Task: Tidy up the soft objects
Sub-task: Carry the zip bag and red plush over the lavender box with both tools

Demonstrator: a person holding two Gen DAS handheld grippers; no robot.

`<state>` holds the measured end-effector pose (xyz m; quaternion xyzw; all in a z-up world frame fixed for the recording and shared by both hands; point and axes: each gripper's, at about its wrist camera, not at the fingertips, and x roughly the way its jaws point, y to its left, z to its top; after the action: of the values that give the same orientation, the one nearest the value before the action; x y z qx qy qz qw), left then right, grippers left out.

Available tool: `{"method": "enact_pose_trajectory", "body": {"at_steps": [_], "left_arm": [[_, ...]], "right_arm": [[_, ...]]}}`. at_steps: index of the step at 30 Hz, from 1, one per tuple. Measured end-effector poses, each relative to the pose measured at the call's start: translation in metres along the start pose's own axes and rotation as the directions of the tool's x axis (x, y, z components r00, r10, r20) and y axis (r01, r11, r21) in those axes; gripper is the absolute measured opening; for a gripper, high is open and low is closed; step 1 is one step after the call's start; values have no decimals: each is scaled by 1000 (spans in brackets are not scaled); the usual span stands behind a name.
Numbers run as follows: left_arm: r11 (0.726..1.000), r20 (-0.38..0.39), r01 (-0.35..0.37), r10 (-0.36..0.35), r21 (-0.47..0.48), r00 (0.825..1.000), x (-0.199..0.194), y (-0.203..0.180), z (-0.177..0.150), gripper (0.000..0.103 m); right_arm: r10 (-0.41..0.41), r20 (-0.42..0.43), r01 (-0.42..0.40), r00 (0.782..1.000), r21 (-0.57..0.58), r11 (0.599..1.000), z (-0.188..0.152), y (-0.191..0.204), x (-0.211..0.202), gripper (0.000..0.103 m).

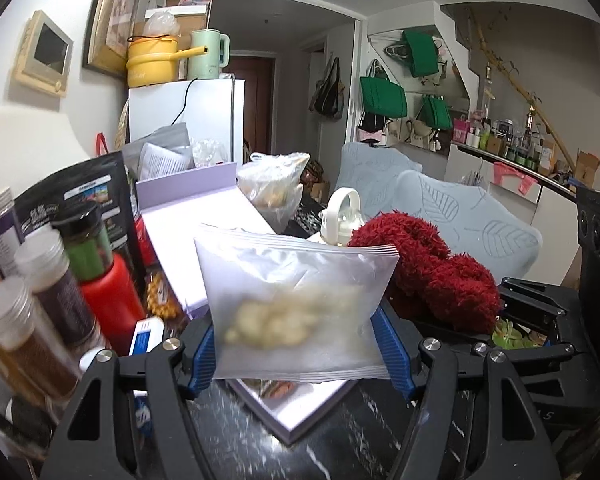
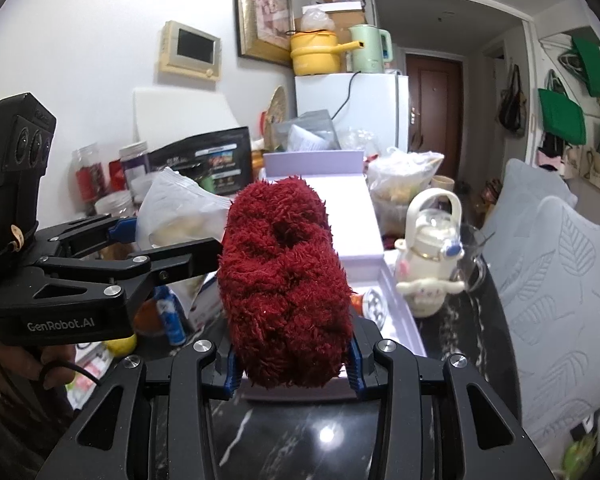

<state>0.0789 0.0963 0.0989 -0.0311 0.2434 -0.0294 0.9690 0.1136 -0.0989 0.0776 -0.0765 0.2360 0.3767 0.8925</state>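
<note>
We clamp the zip bag (image 1: 300, 308) in the left tongs (image 1: 302, 350) and the red fluffy bundle (image 2: 286, 284) in the right tongs (image 2: 292, 364), both raised above the desk (image 2: 300, 432) for sorting.

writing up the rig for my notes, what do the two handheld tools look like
Both are matte black plastic with angular linkage arms, silver round bolt heads and blue ribbed pads on the fingertips. The left tool has white "GenRobot.AI" lettering on its body, a black camera block with round lenses on top, and a thin black cable looping below. The right tool shows the same black frame.
</note>
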Motion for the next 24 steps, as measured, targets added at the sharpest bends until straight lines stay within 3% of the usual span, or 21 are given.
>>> {"method": "enact_pose_trajectory", "body": {"at_steps": [13,24], "left_arm": [[1000,45,21,-21,-2,999,43,1,38,68],[1000,72,-6,7,-15,997,83,14,63,68]], "right_arm": [[-30,54,31,998,-6,1000,35,-37,23,40],[-28,78,28,997,7,1000,60,-65,58,40]]}}
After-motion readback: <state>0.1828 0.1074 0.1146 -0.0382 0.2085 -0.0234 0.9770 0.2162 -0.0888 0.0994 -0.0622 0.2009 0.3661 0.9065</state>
